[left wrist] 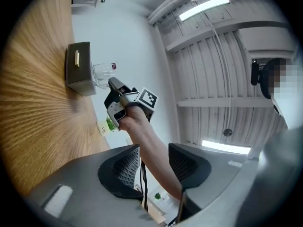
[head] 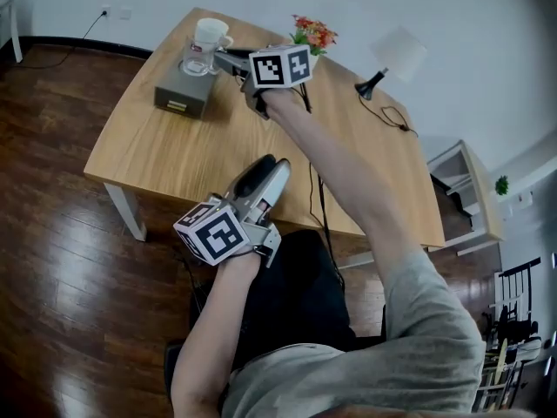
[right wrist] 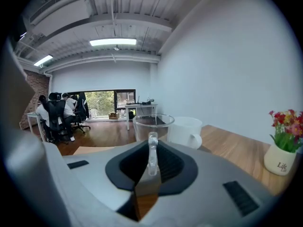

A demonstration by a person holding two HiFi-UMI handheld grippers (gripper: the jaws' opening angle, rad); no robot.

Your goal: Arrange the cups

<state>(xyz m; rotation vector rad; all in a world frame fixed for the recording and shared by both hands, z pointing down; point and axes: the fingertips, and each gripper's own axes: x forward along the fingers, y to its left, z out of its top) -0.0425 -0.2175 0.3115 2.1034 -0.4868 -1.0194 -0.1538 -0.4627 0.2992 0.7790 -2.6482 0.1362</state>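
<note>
Where the desk (head: 174,146) ends at its near edge by the person's lap, left gripper (head: 265,168) is released. Its ribbed black pads (left wrist: 124,167) stand well apart with nothing between them, and only the other arm shows far behind the gap. Grey moulded body, marker cube (head: 216,235) at the rear.

Desk is light wood with straight grain, rounded corners and white legs.

Mid-desk, the person's bare forearm (head: 348,181) reaches out of a grey sleeve to right gripper (head: 220,57).

Right gripper is clenched on the handle (right wrist: 152,148) of the glass cup (head: 198,59). The handle is a thin clear loop, pinched upright between the black pads. The cup is clear with straight walls and a round rim. It is at the far end of the top of the box (head: 181,94); can't tell if it rests there or is held just above.

Box is rectangular and matte grey, with a pale strip on its front face.

White mug (head: 211,35) is glossy with a rounded handle. It is just beside the glass cup on the far side; can't tell if they touch.

Further back is a small white pot (head: 306,52) with red and orange flowers (head: 315,31).

Near the far edge is a lamp (head: 396,55) with a white shade on a black stem. Its black cable (head: 393,116) loops on the wood.
</note>
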